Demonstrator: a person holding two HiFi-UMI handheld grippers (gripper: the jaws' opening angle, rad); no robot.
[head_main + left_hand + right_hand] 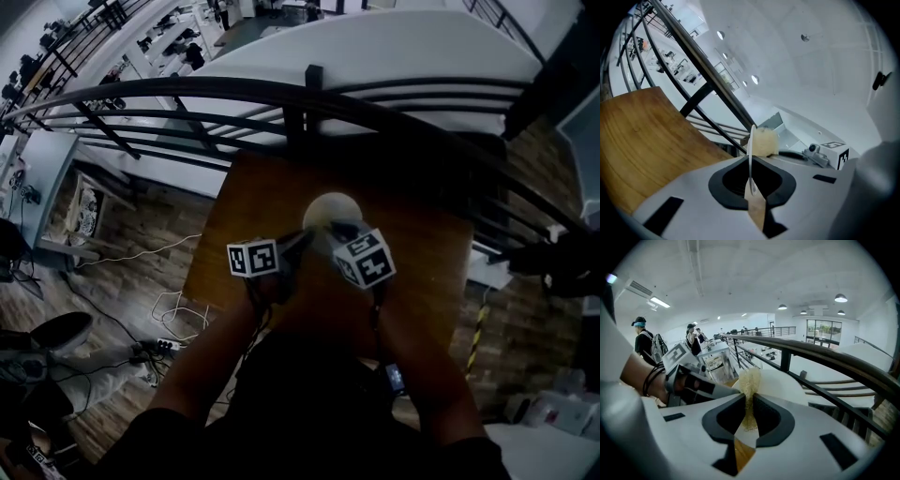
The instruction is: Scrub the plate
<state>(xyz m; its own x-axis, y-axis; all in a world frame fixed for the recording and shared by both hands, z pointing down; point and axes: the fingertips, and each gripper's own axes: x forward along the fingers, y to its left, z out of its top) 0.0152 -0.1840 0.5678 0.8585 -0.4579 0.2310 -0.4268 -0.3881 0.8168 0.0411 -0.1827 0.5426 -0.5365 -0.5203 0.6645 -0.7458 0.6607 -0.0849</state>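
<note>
Both tongs work above the wooden counter [412, 253], railing [281, 94] beyond its far edge. Left tongs [751, 163] pinch the plate [751, 145] rim, edge-on; right tongs [749, 401] pinch a scrubber [750, 380] against its face.

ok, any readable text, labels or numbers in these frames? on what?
No readable text anywhere.
left marker cube: black-and-white square code only, no letters.
right marker cube: the same, code pattern only.
printed panel down at the left of the head view: too small and blurred to read.
plate and sponge: no print visible.
</note>
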